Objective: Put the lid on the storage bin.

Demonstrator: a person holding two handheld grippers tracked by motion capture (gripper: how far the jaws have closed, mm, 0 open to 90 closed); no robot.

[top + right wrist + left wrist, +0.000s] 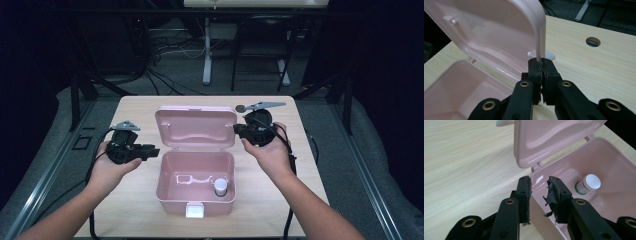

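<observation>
Keep right gripper (541, 65) jaws clamped on upright lid (196, 127) edge of pink box (170, 192) mid-counter (135, 107); hold left gripper (539, 188), jaws apart and empty, clear of rim; small bottle (220, 186) lies inside.

Hidden and cut-off parts

The label of the small bottle (588, 184) is too small to be read; the pink lid (499, 32) is cut off by the right gripper view's top edge, and its pinched rim is covered by pads.

Pink box (195, 185), white-capped bottle (220, 186), pale wood-grain table (135, 107)
</observation>
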